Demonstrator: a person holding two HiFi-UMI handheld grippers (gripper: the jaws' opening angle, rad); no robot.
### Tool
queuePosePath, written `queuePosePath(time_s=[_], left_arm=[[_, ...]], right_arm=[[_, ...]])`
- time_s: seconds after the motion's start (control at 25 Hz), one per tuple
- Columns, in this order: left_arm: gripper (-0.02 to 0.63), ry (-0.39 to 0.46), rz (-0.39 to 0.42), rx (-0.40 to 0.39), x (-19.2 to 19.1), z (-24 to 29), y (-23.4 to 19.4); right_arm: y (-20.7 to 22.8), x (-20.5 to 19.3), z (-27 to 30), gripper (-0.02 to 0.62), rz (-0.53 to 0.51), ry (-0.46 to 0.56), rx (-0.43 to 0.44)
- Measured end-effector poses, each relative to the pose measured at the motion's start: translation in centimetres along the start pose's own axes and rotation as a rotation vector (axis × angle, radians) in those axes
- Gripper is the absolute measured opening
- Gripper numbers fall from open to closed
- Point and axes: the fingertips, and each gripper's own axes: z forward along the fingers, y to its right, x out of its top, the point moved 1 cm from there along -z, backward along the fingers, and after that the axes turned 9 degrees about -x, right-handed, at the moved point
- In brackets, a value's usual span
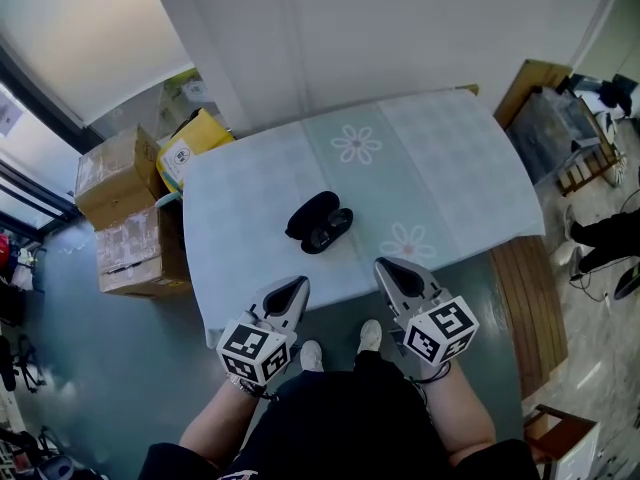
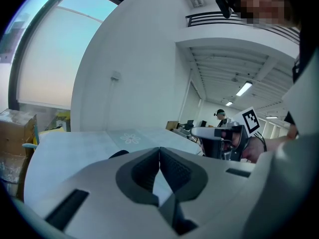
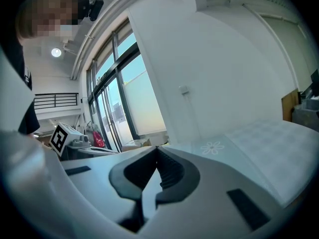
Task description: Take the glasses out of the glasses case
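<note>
On the table (image 1: 440, 158), the glasses case (image 1: 311, 214) is lying open, glasses (image 1: 330, 233) inside; left gripper (image 1: 297, 288) and right gripper (image 1: 388, 267) are hovering closed, empty.

A person in black clothing (image 1: 340, 418) and pale shoes (image 1: 311, 354) carries a left gripper (image 1: 297, 286) and a right gripper (image 1: 386, 266), both light grey shells tapering to a point. Dark ribbed pads (image 2: 174, 166) line the jaws' inner faces. At each tool's rear sits a cube (image 1: 256, 349) of black-and-white square markers.
</note>
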Motion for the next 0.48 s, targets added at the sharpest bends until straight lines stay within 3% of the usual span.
queuePosePath(time_s=[0.48], left_arm=[[0.029, 0.017, -0.037, 0.098, 0.4, 4.3, 0.2]], right_arm=[[4.6, 0.6, 0.7, 0.023, 0.002, -0.027, 0.087]])
